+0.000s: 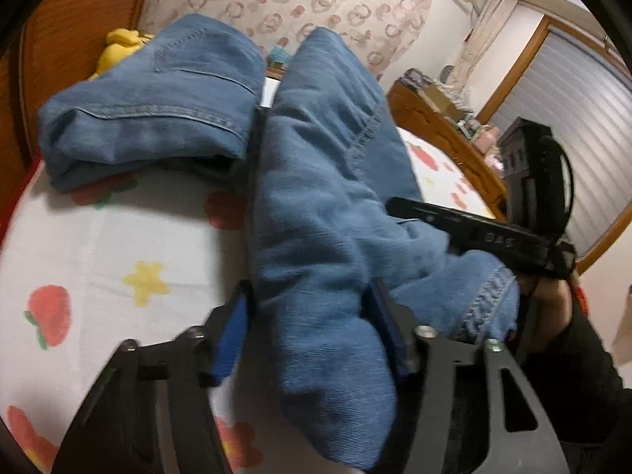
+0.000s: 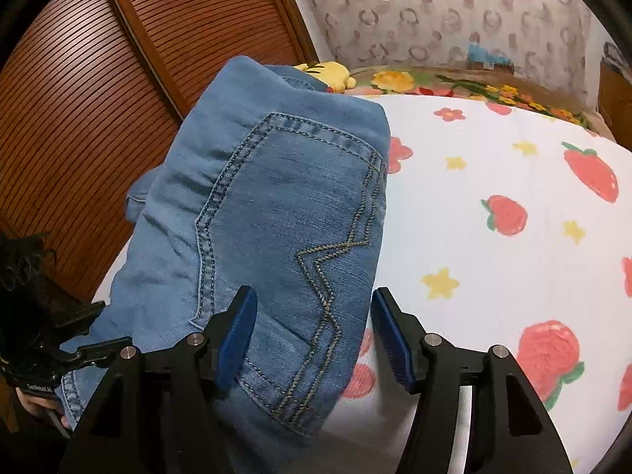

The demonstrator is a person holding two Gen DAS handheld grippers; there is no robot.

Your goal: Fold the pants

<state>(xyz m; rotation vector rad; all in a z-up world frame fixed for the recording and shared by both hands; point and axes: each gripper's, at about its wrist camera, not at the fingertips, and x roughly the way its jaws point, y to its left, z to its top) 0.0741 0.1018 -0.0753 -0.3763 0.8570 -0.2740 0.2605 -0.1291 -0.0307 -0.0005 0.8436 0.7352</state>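
Observation:
Blue denim pants (image 1: 316,181) lie partly folded on a white bed sheet (image 1: 118,245) printed with strawberries and stars. In the left wrist view a thick fold of denim runs between the blue pads of my left gripper (image 1: 312,328), whose jaws stand wide apart around it. The right gripper (image 1: 466,229) shows at the right of that view, over the hem. In the right wrist view the pants' back pocket (image 2: 284,217) lies under my right gripper (image 2: 314,339); its jaws are open, the left pad over the denim, the right pad over the sheet (image 2: 493,158).
A slatted wooden headboard (image 2: 118,98) stands behind the pants. A yellow plush toy (image 2: 328,73) and a floral blanket (image 2: 454,85) lie at the bed's far edge. A wooden bed frame (image 1: 446,134) and a window with blinds (image 1: 572,118) are at the right.

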